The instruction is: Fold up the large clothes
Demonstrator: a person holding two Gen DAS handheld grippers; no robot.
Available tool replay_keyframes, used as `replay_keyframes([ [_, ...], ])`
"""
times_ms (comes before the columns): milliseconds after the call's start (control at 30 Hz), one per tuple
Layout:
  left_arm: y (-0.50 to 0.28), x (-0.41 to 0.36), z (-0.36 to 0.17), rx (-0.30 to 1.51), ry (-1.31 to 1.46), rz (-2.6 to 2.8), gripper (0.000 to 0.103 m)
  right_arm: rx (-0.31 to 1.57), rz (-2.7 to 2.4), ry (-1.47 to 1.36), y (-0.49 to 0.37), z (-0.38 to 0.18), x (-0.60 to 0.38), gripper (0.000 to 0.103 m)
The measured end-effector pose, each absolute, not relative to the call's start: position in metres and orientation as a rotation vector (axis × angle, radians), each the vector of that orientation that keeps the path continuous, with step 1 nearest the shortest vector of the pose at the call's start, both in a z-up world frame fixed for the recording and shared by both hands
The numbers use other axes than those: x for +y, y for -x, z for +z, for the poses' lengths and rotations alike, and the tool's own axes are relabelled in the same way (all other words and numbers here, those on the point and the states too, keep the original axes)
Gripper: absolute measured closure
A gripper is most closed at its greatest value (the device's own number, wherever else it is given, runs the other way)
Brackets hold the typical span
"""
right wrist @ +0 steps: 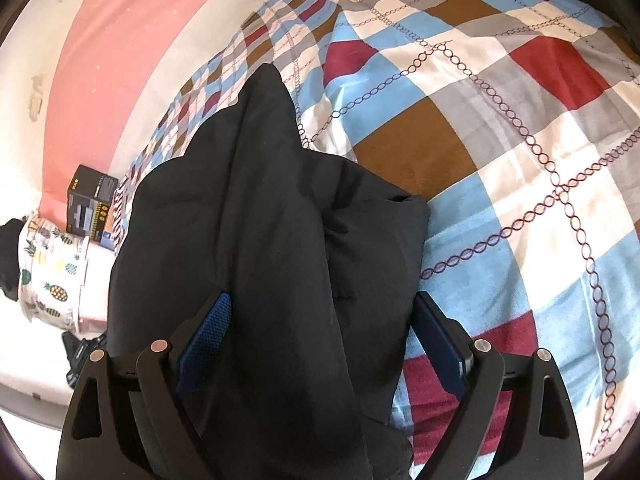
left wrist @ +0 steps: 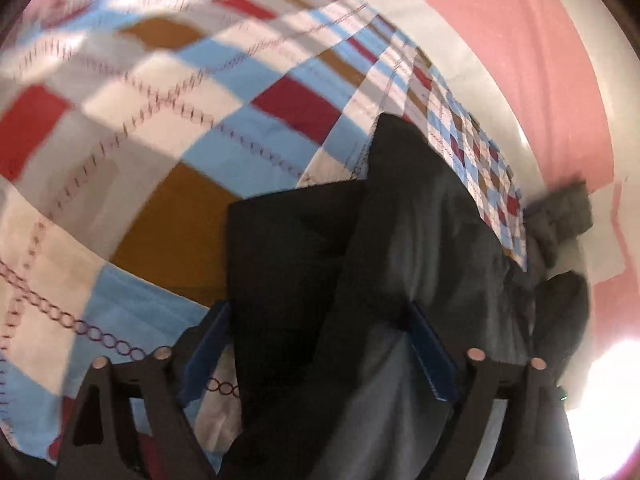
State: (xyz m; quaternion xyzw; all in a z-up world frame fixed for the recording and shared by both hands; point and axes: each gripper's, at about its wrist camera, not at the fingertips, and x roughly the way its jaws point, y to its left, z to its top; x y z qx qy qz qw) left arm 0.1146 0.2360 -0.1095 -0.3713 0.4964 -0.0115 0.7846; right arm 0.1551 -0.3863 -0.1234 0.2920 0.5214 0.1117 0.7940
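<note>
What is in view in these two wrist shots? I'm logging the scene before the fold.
garment: one, black, bunched between both grippers, over the bedspread
bedspread: one, checked white, blue, red, brown and grey with a chain print, covering the bed
wall: pink with white bands, behind the bed
box: one, dark, printed, at the bed's far edge
pineapple-print cloth: one, white, beside the box
left gripper: blue pads, garment between them
right gripper: blue pads, garment between them

no readable text anywhere, print on the dark box (right wrist: 93, 208) beside the bed too small to read
</note>
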Motion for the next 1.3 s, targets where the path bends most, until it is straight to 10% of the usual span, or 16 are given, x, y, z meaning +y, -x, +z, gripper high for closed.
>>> replay_keyframes([
  [833,-0.136,0.202,-0.118,1.153,0.712,-0.134,0.006,1.202,0.389,-0.720,-0.179,-0.149,-0.374,0.011],
  [1033,-0.121,0.194,-0.107,1.118,0.635,-0.153,0.022,1.207,0.447,-0.709,-0.172,-0.142,-0.377,0.032],
  [1300,-0.138,0.184,-0.114,1.153,0.611,-0.090,0.019,1.249,0.454,-0.723,-0.188,-0.160,-0.369,0.031],
])
